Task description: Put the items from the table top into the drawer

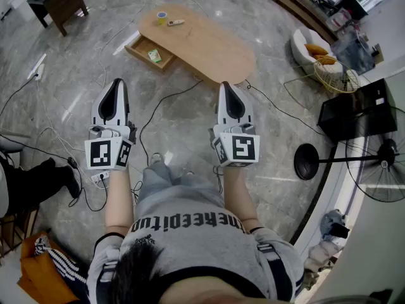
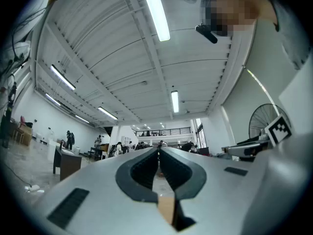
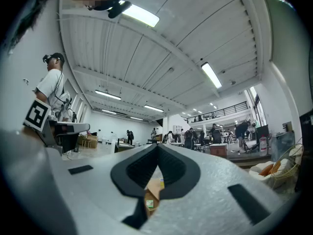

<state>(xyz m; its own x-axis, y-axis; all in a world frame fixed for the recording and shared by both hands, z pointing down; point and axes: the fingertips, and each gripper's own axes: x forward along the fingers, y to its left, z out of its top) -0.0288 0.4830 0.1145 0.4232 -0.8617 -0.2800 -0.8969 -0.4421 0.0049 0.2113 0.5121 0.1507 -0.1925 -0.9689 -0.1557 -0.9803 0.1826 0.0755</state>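
Grey stone-look floor (image 1: 183, 128), cables (image 1: 155, 106) across it; open strip-lit hall. Oval table (image 1: 209, 43) well ahead of you, drawer (image 1: 140, 44) pulled out, green packet (image 1: 154, 56) inside. Cup (image 1: 162, 16) and slim stick-shaped item (image 1: 175, 23) on the table's left end, stick lying crosswise. Labels unreadable. Your left gripper (image 1: 116, 81) and right gripper (image 1: 226, 84): jaws together, empty.

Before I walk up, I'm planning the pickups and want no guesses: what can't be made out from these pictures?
- Blue-and-yellow item and pale item on the table: too small in the head view to identify.
- Drawer: its inner end lies under the table top, and the green item inside is too small to name.
- Gripper views: the left gripper and right gripper bodies cover the table but for a sliver.
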